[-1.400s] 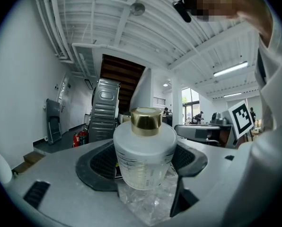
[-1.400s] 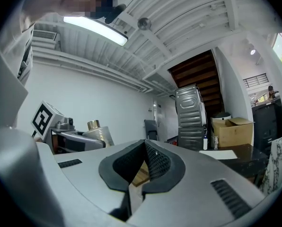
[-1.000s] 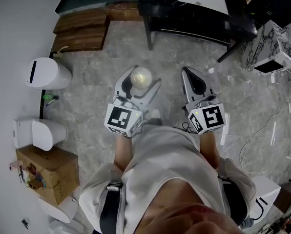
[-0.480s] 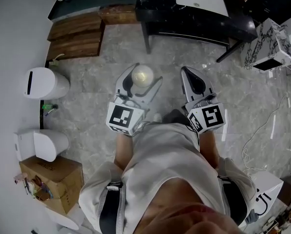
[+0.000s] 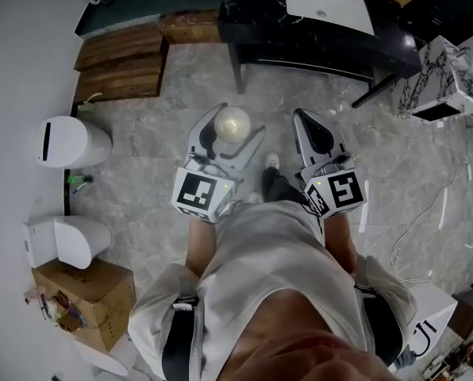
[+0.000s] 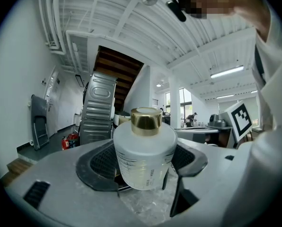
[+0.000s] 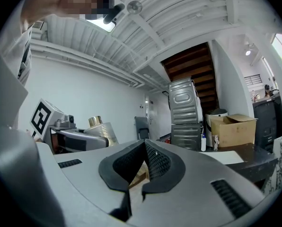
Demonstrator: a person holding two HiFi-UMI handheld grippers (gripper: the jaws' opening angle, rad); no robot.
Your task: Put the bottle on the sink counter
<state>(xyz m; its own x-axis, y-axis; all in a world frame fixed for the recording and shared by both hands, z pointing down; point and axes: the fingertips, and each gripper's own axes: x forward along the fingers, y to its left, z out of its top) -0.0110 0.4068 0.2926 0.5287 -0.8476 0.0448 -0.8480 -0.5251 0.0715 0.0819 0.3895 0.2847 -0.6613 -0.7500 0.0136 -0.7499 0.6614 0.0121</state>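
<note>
Frosted white plastic bottle with gold cap (image 6: 143, 150) | clamped upright in left gripper (image 5: 230, 129) jaws | right gripper (image 7: 145, 157) beside it, jaws together, empty | grey floor (image 5: 157, 117) below, likely stone

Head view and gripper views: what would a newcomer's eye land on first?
A frosted bottle with a gold cap, clamped upright in the left gripper, sits at the centre. Beside it the right gripper is shut and empty, both held over a grey marbled floor.
</note>
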